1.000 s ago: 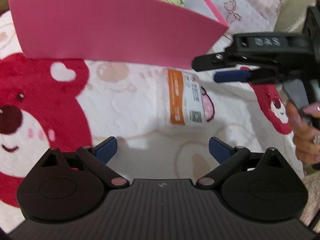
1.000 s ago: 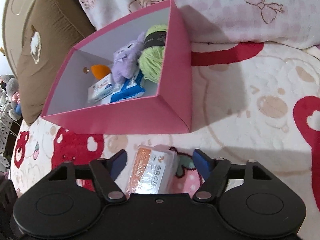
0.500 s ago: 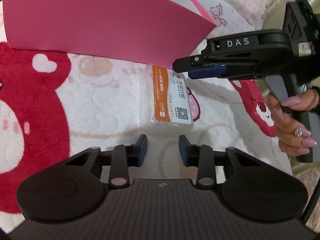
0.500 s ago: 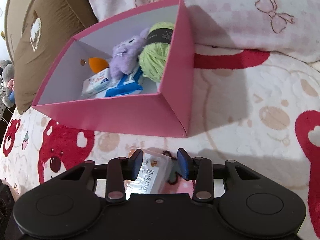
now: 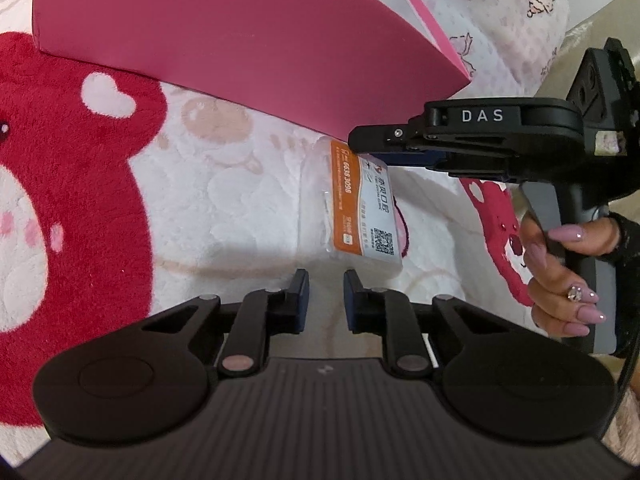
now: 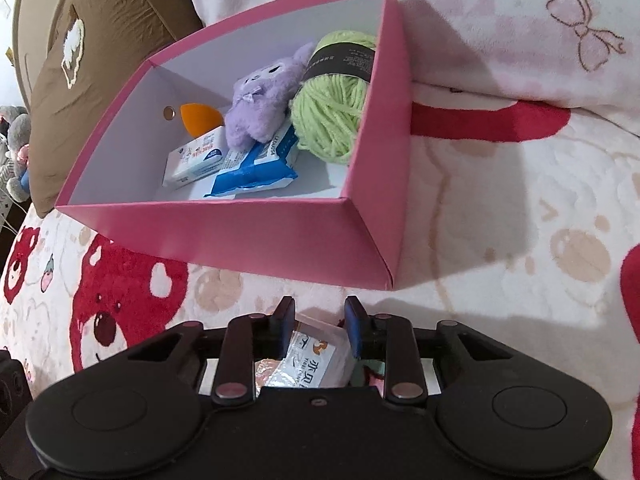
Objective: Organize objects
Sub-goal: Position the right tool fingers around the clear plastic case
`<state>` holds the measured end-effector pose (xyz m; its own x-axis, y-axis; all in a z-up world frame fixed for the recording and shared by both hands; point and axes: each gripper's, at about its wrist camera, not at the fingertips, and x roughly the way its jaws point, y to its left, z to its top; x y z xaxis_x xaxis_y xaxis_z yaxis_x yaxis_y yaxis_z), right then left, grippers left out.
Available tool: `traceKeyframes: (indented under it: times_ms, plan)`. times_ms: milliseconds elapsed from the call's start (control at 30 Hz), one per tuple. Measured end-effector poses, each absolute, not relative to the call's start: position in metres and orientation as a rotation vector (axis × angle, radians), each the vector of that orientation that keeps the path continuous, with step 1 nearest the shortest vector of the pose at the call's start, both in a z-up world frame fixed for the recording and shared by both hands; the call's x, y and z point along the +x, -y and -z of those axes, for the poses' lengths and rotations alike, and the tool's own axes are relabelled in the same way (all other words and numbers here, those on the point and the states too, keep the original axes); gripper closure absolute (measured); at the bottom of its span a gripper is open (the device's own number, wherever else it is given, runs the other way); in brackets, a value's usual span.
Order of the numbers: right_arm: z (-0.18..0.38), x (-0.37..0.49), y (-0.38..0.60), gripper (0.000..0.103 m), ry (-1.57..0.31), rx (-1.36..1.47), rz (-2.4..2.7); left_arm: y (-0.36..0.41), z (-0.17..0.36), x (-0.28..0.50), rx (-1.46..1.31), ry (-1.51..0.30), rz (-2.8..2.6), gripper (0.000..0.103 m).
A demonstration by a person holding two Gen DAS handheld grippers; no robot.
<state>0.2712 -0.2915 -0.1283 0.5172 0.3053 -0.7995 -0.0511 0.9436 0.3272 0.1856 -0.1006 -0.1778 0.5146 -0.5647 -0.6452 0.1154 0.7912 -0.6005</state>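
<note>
A clear plastic packet with an orange and white label lies on the bear-print blanket just in front of the pink box. My right gripper is shut on the packet, its far end between the blue pads; it also shows in the left wrist view. My left gripper is nearly shut and empty, just short of the packet's near end. The pink box holds a green yarn ball, a purple plush, an orange sponge and two small packs.
A brown cushion lies left of the box. A pink-patterned pillow lies behind and right of it. The red and white bear blanket covers the surface all around.
Both grippers closed from wide open. The right one closed onto the packet and moved nearer the box; the left one moved closer to the packet.
</note>
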Motion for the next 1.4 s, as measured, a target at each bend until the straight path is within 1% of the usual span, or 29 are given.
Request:
traceKeyframes:
  times_ms: [33, 100, 133, 300, 400, 567, 600, 767, 900, 1000, 1133, 1233, 1367, 1400]
  plan:
    - [0.128, 0.271, 0.293, 0.070, -1.008, 0.289, -0.209, 0.101, 0.178, 0.185, -0.530, -0.945, 0.442, 0.085]
    - [0.131, 0.271, 0.295, 0.057, -1.011, 0.314, -0.199, 0.103, 0.178, 0.185, -0.532, -0.940, 0.460, 0.086]
    - [0.133, 0.271, 0.297, 0.056, -1.007, 0.320, -0.185, 0.104, 0.179, 0.186, -0.533, -0.941, 0.464, 0.086]
    - [0.137, 0.273, 0.298, 0.055, -1.020, 0.379, -0.214, 0.105, 0.178, 0.184, -0.517, -0.938, 0.468, 0.085]
    - [0.133, 0.266, 0.289, 0.055, -1.009, 0.311, -0.240, 0.102, 0.178, 0.184, -0.526, -0.950, 0.464, 0.086]
    - [0.130, 0.258, 0.295, 0.055, -1.024, 0.327, -0.247, 0.095, 0.173, 0.181, -0.495, -0.949, 0.437, 0.086]
    - [0.130, 0.257, 0.295, 0.055, -1.029, 0.328, -0.252, 0.092, 0.173, 0.181, -0.503, -0.954, 0.431, 0.088]
    - [0.127, 0.248, 0.289, 0.055, -1.068, 0.310, -0.261, 0.073, 0.176, 0.184, -0.586, -1.001, 0.395, 0.088]
    - [0.126, 0.240, 0.282, 0.055, -1.102, 0.333, -0.241, 0.058, 0.172, 0.182, -0.568, -1.013, 0.339, 0.089]
    - [0.127, 0.235, 0.275, 0.055, -1.119, 0.347, -0.242, 0.048, 0.171, 0.182, -0.580, -1.012, 0.307, 0.093]
    - [0.134, 0.234, 0.270, 0.055, -1.151, 0.400, -0.248, 0.036, 0.169, 0.187, -0.608, -1.024, 0.277, 0.094]
    - [0.136, 0.230, 0.265, 0.055, -1.161, 0.420, -0.252, 0.031, 0.167, 0.196, -0.538, -1.084, 0.286, 0.090]
    - [0.136, 0.221, 0.250, 0.055, -1.167, 0.401, -0.270, 0.022, 0.159, 0.201, -0.495, -1.082, 0.287, 0.088]
    - [0.134, 0.220, 0.246, 0.055, -1.161, 0.378, -0.272, 0.019, 0.158, 0.203, -0.511, -1.087, 0.288, 0.085]
